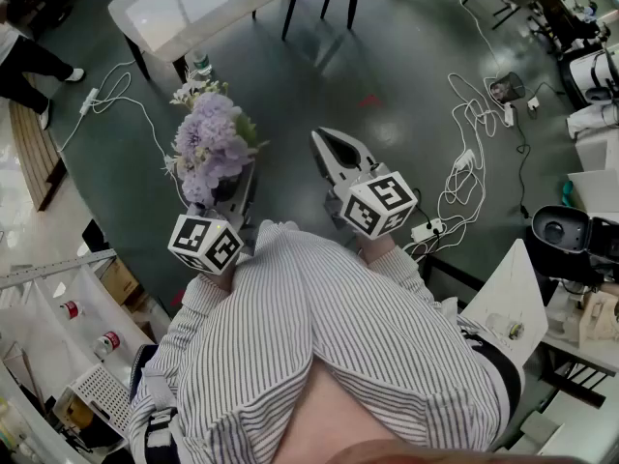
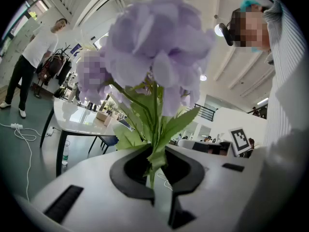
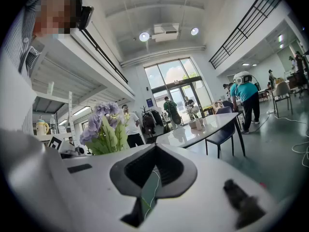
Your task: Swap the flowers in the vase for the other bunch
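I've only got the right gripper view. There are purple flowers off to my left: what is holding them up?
Observer: The left gripper is. Its own view shows the jaws shut on the stems of the purple flowers.
Operator: Is there a vase under them?
Observer: I see none. In the head view the bunch is held out over the dark floor.
Operator: What lies down near my gripper?
Observer: White cables trail across the floor, to the right of the right gripper.
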`<state>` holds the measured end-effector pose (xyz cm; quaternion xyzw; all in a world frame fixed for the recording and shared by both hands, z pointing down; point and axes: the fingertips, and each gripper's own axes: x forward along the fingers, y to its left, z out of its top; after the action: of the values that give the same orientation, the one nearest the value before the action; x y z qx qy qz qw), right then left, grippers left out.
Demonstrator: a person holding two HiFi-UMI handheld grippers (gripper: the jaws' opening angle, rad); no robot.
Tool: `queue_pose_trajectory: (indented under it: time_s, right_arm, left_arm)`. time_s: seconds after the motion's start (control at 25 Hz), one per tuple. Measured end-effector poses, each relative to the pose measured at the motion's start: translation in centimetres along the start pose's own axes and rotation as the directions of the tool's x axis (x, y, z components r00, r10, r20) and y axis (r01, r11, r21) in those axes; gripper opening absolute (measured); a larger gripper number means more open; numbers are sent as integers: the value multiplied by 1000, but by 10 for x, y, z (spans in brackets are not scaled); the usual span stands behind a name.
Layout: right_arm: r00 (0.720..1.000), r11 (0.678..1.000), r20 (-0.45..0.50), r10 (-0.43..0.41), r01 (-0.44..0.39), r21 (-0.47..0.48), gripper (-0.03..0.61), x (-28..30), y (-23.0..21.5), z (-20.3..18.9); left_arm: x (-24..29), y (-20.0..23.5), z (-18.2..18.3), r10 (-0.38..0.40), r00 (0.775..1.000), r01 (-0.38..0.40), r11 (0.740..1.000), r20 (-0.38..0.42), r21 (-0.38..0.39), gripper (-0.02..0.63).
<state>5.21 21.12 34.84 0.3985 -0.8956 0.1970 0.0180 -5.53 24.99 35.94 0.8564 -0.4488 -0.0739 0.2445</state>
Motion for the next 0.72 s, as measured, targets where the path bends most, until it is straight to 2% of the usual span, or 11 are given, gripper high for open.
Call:
queue_pose_trajectory:
  time_s: [0.2,0.48,0.72]
  right_arm:
    - [1000,1000,-10,9,-9,-16,15,4,5,-1]
    - [1000,1000,-20,9,-10,-15,15,6,7,-7]
    - [1000,1000,-17,-13,13,4,15,19,5,-8]
  left_arm:
    - [1,1,-1,-12,1000,12,1000,-7,3,51]
    - [0,10,-4,13,1000,-13,1000,-25,3,51]
    - [12,26,-8,59,994,-53,996,-93,69,51]
